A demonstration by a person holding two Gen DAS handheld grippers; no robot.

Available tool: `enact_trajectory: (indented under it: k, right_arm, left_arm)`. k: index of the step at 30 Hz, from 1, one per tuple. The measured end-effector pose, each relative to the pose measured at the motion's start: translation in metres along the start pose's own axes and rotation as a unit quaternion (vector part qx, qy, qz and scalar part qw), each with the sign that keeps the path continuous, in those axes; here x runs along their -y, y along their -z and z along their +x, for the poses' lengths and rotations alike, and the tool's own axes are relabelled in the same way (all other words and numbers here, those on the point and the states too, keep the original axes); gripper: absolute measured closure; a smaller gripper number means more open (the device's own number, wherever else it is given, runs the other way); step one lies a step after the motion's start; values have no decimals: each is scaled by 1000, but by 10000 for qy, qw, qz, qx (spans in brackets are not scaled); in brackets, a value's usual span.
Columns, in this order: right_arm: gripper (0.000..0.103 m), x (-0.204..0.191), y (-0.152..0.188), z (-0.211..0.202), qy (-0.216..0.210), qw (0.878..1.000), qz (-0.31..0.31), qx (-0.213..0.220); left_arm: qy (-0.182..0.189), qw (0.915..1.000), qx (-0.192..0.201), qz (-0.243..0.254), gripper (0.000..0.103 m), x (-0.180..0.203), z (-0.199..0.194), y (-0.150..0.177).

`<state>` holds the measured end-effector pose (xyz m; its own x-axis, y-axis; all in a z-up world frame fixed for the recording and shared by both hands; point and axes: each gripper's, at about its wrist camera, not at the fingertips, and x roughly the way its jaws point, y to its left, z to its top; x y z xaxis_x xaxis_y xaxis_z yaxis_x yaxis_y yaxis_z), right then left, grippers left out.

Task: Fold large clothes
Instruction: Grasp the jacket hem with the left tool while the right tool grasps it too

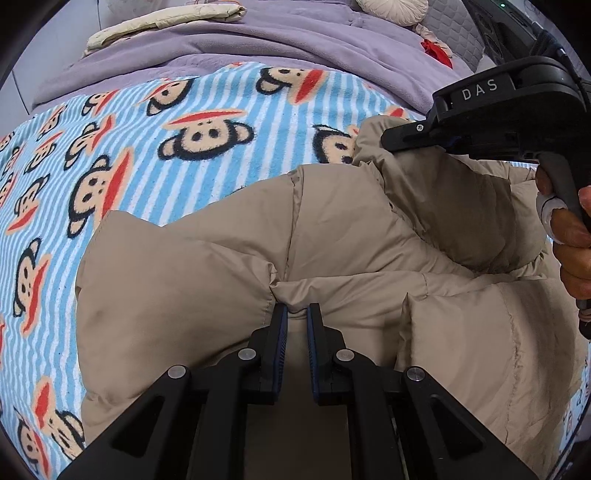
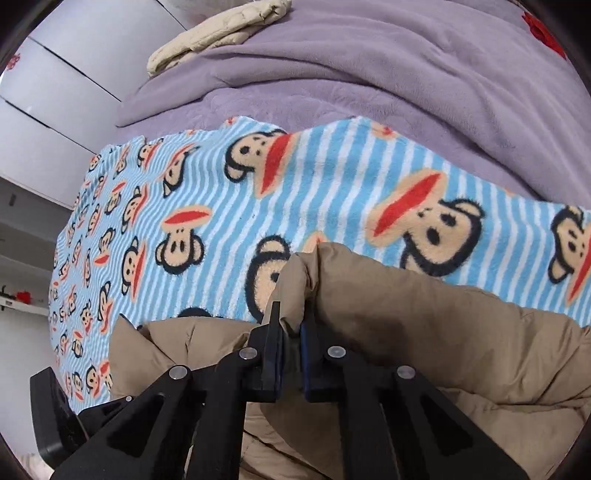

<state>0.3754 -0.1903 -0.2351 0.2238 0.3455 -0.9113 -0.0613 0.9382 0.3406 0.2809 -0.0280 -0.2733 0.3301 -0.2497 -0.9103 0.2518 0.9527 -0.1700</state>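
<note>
A tan puffy quilted coat (image 1: 229, 258) lies bunched on a blue-and-white striped monkey-print blanket (image 1: 147, 155). My left gripper (image 1: 297, 314) is shut on a pinched fold of the coat near its middle. My right gripper (image 2: 291, 325) is shut on a raised edge of the same coat (image 2: 424, 332) and holds it up off the blanket (image 2: 332, 177). The right gripper (image 1: 399, 142) also shows in the left wrist view at the upper right, over the coat's far edge, held by a hand (image 1: 569, 221).
A lilac blanket (image 1: 258, 40) is heaped at the far side of the bed, with a folded cream garment (image 1: 162, 22) and a round cushion (image 1: 391, 7) on it. White cabinet panels (image 2: 48, 103) stand to the left. The left gripper's body (image 2: 55, 417) shows at the lower left.
</note>
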Motion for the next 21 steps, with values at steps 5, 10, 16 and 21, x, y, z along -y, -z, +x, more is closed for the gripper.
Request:
enact_trajectory:
  k: [5, 10, 16, 21]
  right_arm:
    - [98, 21, 6, -11, 706, 9963, 273, 413]
    - [98, 36, 7, -6, 720, 9947, 542, 489]
    - [96, 62, 22, -76, 245, 9831, 1350, 1210]
    - [96, 81, 60, -129, 0, 9792, 1447, 1419]
  left_arm:
    - [2, 10000, 45, 28, 91, 1, 1, 2]
    - [-11, 10000, 4, 49, 91, 1, 1, 1]
    - [360, 9993, 75, -103, 91, -8, -30, -23]
    - [960, 9941, 347, 370, 91, 23, -42, -59]
